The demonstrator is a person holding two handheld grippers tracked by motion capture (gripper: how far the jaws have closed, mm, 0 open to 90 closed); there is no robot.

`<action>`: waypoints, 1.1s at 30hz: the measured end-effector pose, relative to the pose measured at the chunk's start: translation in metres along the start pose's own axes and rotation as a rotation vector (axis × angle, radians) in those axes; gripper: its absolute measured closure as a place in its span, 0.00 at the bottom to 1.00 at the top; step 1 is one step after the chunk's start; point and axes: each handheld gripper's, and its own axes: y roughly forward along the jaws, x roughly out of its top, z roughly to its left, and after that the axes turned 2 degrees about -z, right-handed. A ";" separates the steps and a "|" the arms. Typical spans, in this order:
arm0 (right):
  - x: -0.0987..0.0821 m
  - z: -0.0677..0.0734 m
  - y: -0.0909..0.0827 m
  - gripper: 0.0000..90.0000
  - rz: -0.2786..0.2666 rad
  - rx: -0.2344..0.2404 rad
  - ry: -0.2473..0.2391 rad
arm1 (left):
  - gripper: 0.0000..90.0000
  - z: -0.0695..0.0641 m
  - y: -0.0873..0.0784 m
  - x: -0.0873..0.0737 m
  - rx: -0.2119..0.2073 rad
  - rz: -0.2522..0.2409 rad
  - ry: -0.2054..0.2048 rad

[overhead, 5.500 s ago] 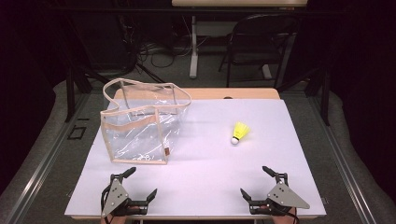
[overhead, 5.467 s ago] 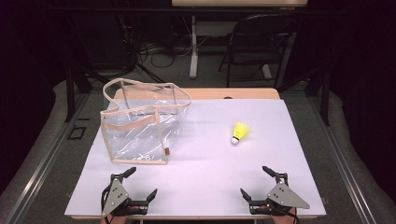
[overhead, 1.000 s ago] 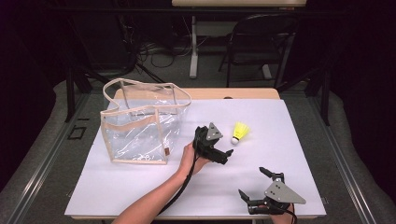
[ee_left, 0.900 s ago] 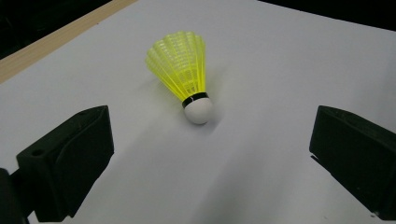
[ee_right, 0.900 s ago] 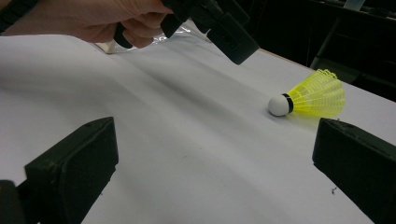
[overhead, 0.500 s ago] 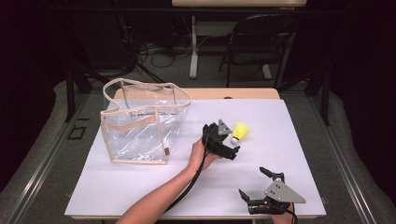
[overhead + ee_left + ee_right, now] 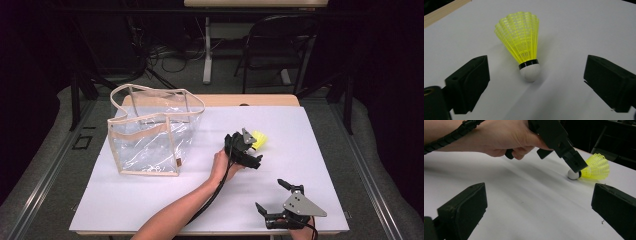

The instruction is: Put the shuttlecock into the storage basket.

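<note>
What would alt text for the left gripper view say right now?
A yellow plastic shuttlecock lies on the white table surface, white cork tip toward the camera, centred between the left gripper's two open black jaws, which do not touch it. A strip of the wooden table edge crosses the top left corner.

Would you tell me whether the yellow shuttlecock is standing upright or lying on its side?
On its side: the shuttlecock lies on the white table, its white cork and its skirt both resting on the surface.
</note>
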 end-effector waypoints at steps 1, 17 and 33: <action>0.000 0.000 0.000 0.00 -0.001 0.000 0.001 | 0.11 0.000 0.002 0.001 0.010 0.001 -0.005; 0.000 0.000 0.000 0.00 0.000 0.004 0.003 | 0.43 -0.010 0.027 0.006 0.069 0.076 -0.086; 0.000 0.000 0.000 0.00 0.001 0.011 -0.001 | 0.59 -0.010 0.035 0.007 0.118 0.084 -0.159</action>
